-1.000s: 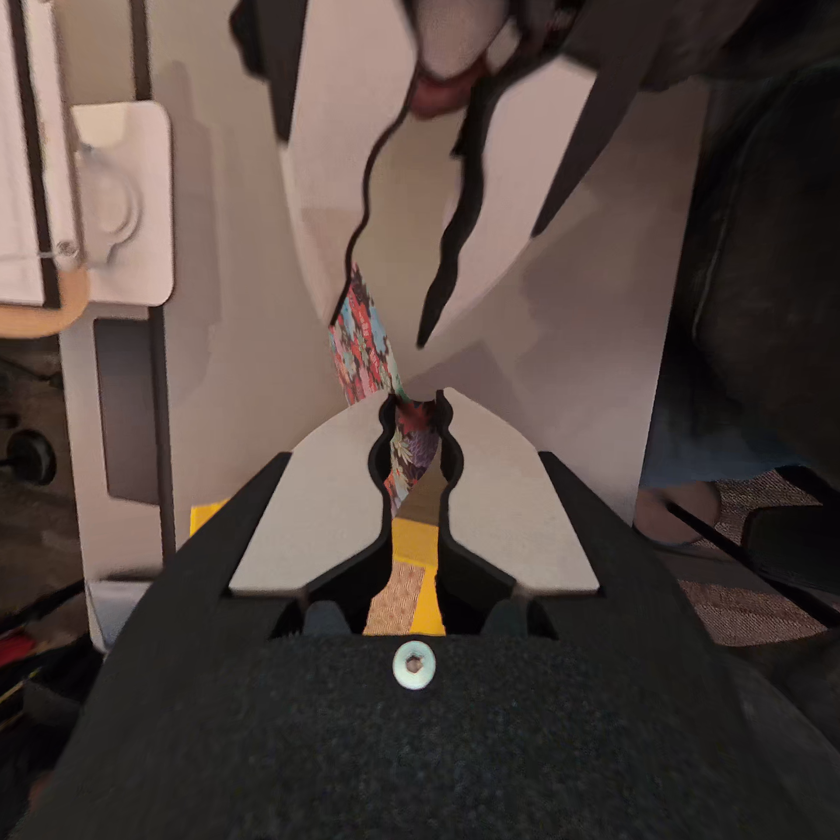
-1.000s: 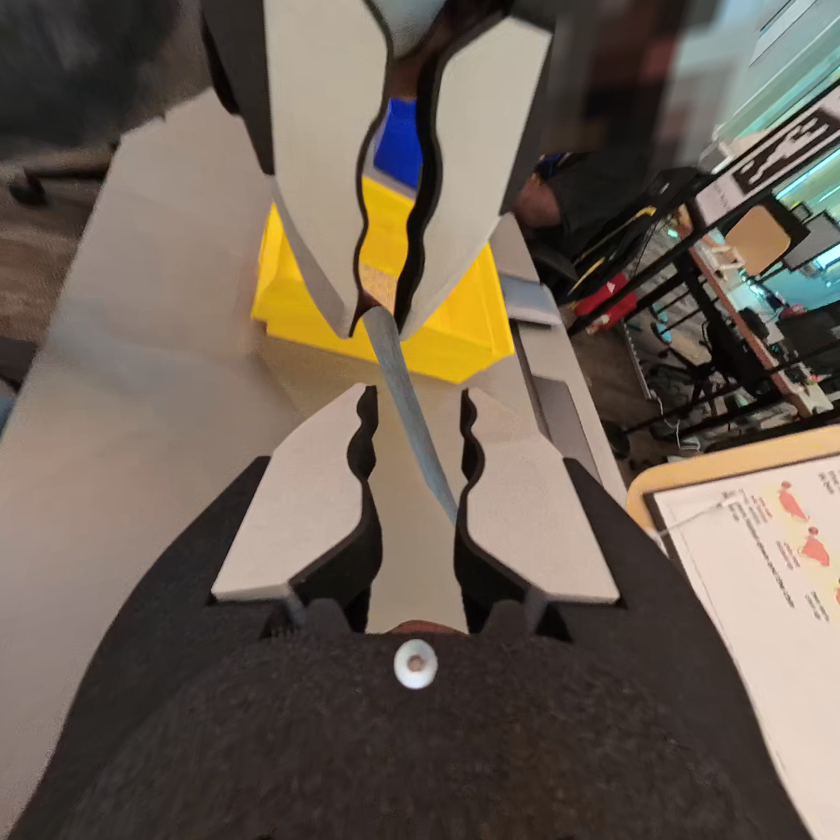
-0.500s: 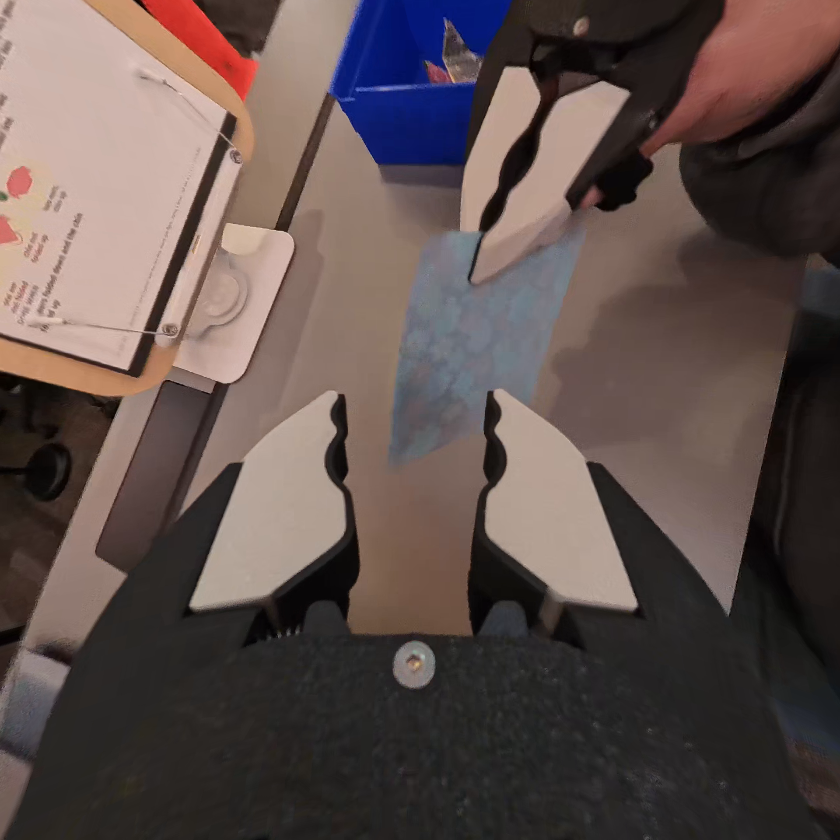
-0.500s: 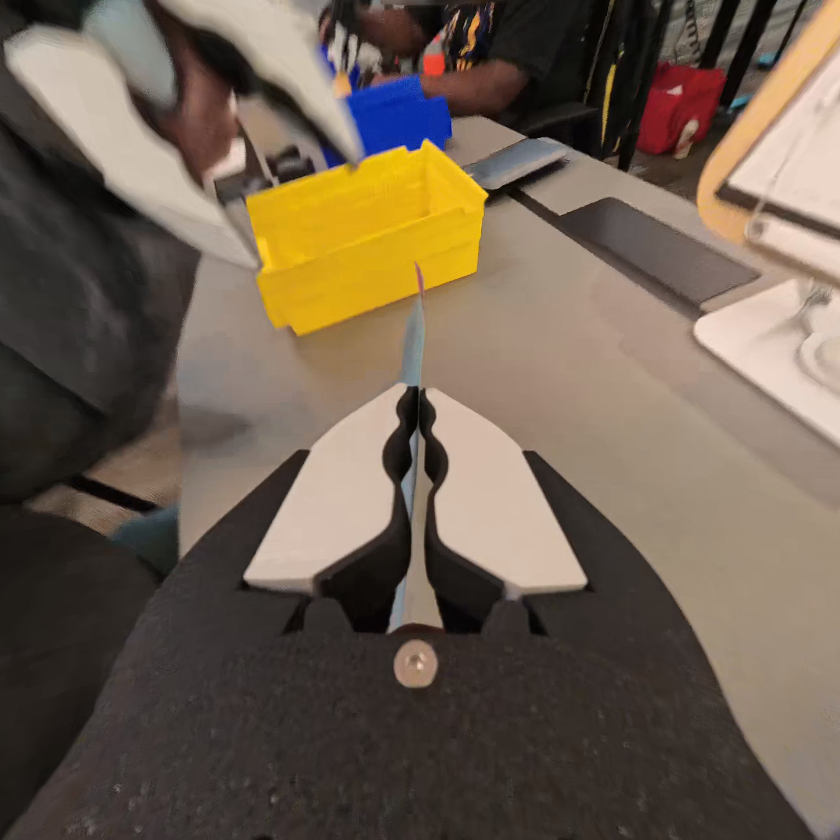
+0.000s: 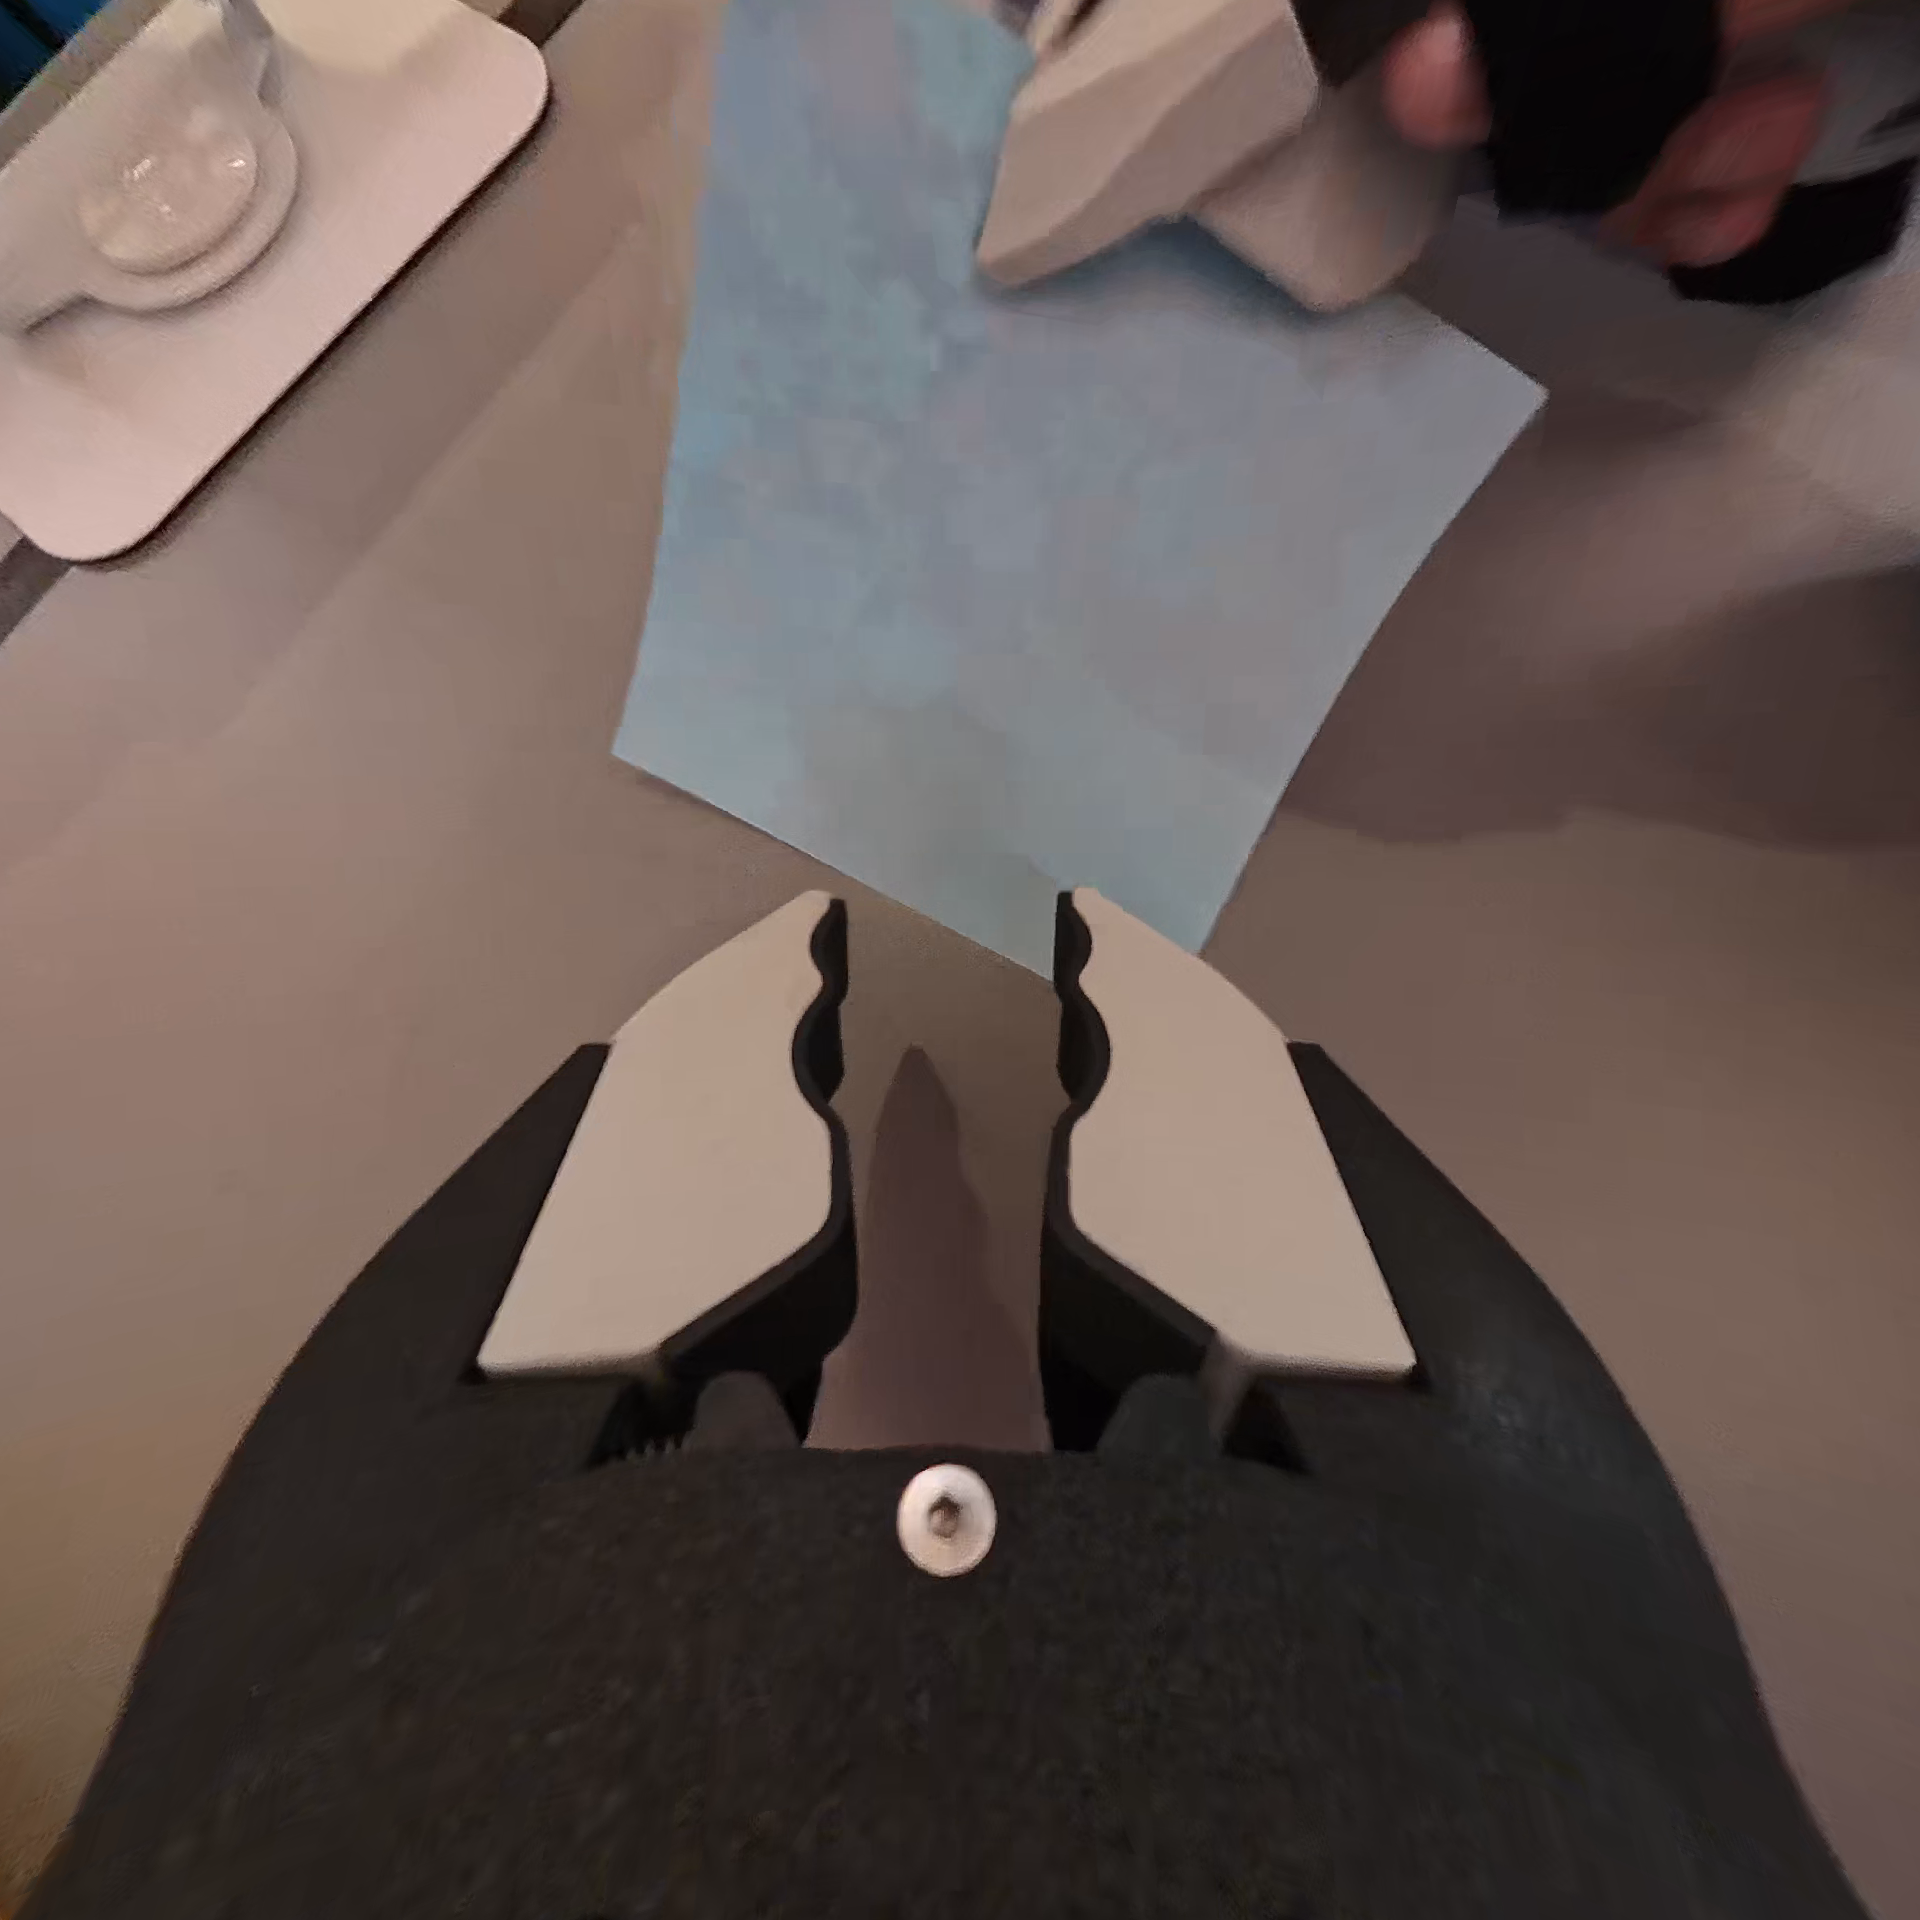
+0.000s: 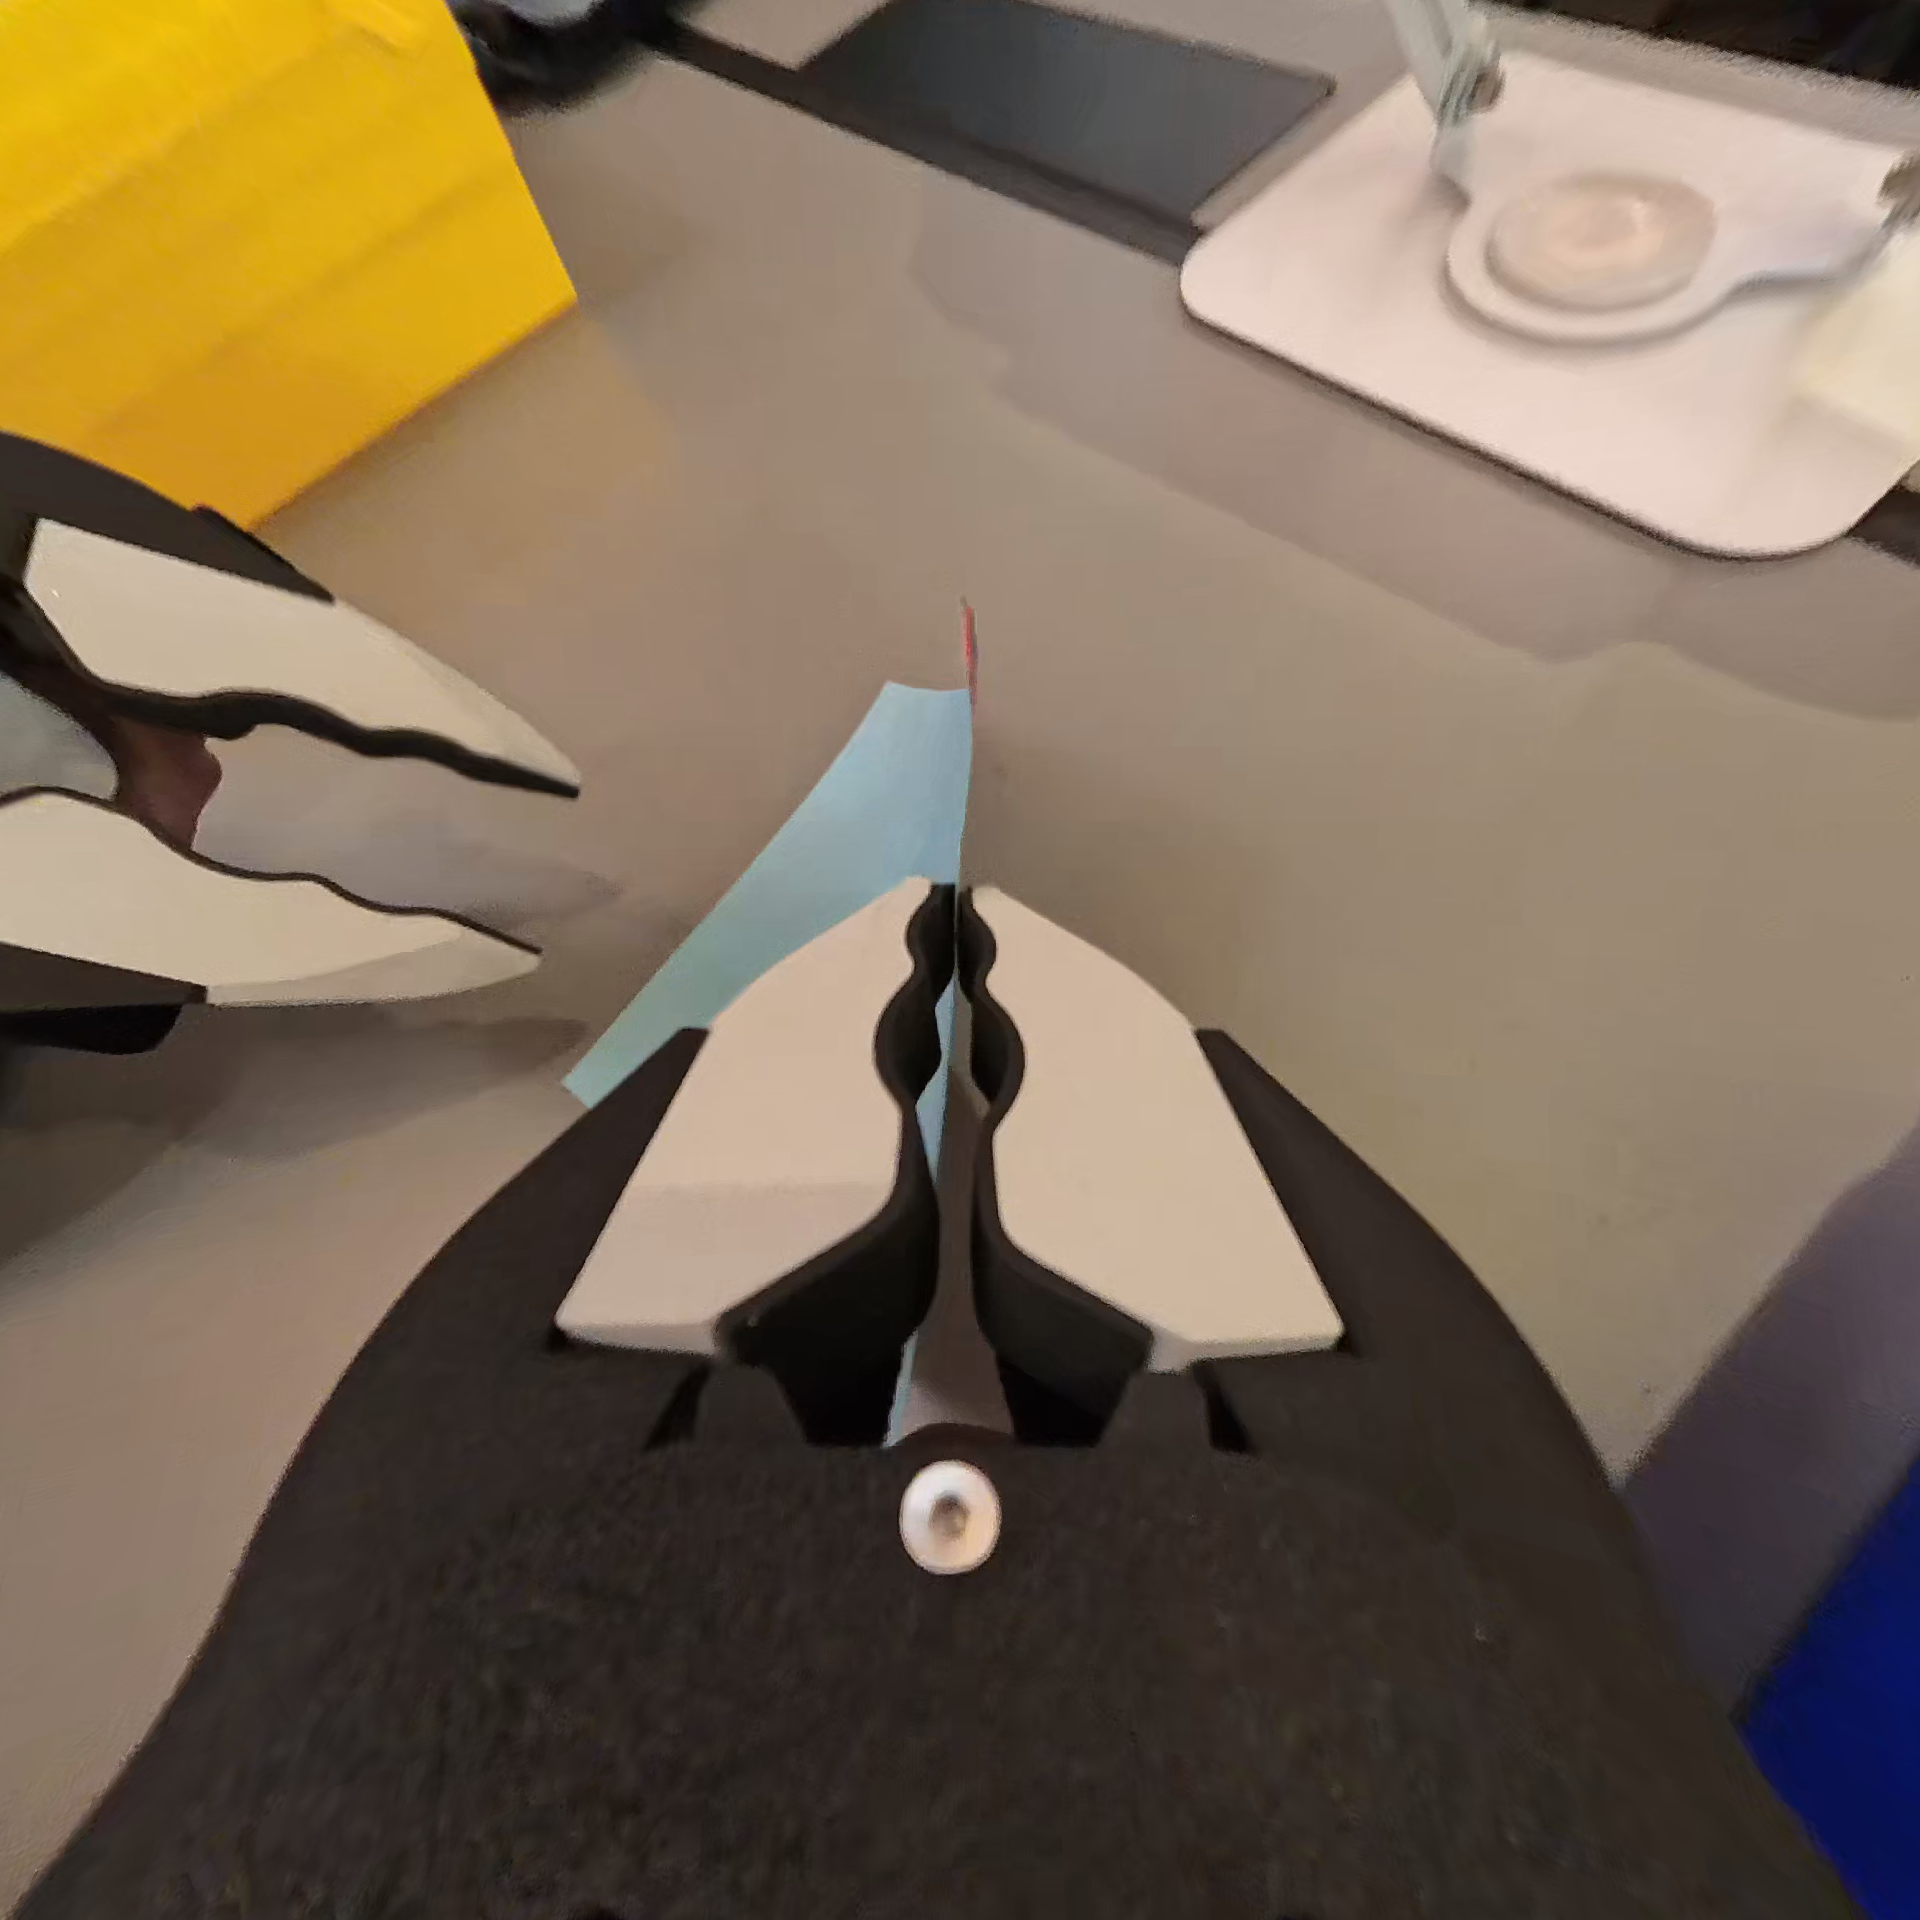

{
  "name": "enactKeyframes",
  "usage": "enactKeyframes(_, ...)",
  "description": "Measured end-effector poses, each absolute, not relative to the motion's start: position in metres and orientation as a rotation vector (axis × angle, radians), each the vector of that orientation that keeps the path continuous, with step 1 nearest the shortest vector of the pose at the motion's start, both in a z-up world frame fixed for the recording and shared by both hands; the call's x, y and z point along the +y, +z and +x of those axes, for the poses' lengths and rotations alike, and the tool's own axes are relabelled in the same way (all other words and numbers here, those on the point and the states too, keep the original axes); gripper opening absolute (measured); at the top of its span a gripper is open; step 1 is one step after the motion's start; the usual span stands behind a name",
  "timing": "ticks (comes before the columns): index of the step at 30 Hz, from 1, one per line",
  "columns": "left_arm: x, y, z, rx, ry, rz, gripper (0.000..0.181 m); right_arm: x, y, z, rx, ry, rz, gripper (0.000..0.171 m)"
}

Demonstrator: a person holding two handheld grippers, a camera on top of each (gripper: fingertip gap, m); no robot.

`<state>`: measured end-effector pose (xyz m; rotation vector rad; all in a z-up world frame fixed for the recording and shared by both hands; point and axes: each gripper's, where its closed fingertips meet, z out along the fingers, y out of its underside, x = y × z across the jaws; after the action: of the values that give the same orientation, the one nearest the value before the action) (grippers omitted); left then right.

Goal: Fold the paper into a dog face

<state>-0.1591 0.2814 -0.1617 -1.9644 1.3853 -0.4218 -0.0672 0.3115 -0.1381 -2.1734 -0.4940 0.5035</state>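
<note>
Pinching the blue paper [image 6: 883,831] edgewise, clenched right gripper [image 6: 954,894]; gaping, empty left gripper [image 5: 948,914] just short of it.

Right wrist view: paper [image 6: 883,821] on edge at centre between the right gripper [image 6: 954,902] fingers, its lower part reaching the table [image 6: 1299,883]; left gripper [image 6: 540,868] at 9 o'clock; bin [image 6: 239,260] at 11 o'clock; stand base [image 6: 1538,343] at 1 o'clock.
</note>
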Motion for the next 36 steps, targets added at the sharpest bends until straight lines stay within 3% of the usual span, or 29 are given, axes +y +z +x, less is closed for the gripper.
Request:
enactKeyframes(2, 0.281, -0.166, -0.152, 1.367, -0.461, -1.993, 0.048, 0.309, -0.149, -0.068, -0.449, 0.527, -2.22, 0.0)
enactKeyframes(4, 0.276, -0.175, -0.146, 1.367, -0.48, -2.033, 0.073, 0.306, -0.155, -0.071, -0.375, 0.568, -2.242, 0.0)
enactKeyframes(11, 0.269, -0.206, -0.146, 1.328, -0.393, -2.12, 0.094, 0.29, -0.175, -0.105, -0.347, 0.65, -2.252, 0.0)
enactKeyframes(18, 0.266, -0.212, -0.174, 1.253, -0.346, -2.242, 0.128, 0.283, -0.183, -0.122, -0.362, 0.604, -2.288, 0.0)
enactKeyframes(23, 0.265, -0.201, -0.182, 1.098, -0.299, -2.224, 0.132, 0.276, -0.183, -0.134, -0.335, 0.659, -2.276, 0.0)
enactKeyframes(30, 0.263, -0.212, -0.182, 1.039, -0.339, -2.253, 0.125, 0.279, -0.188, -0.142, -0.322, 0.718, -2.274, 0.0)
enactKeyframes(36, 0.264, -0.219, -0.181, 0.973, -0.344, -2.278, 0.132, 0.279, -0.189, -0.141, -0.349, 0.746, -2.26, 0.0)
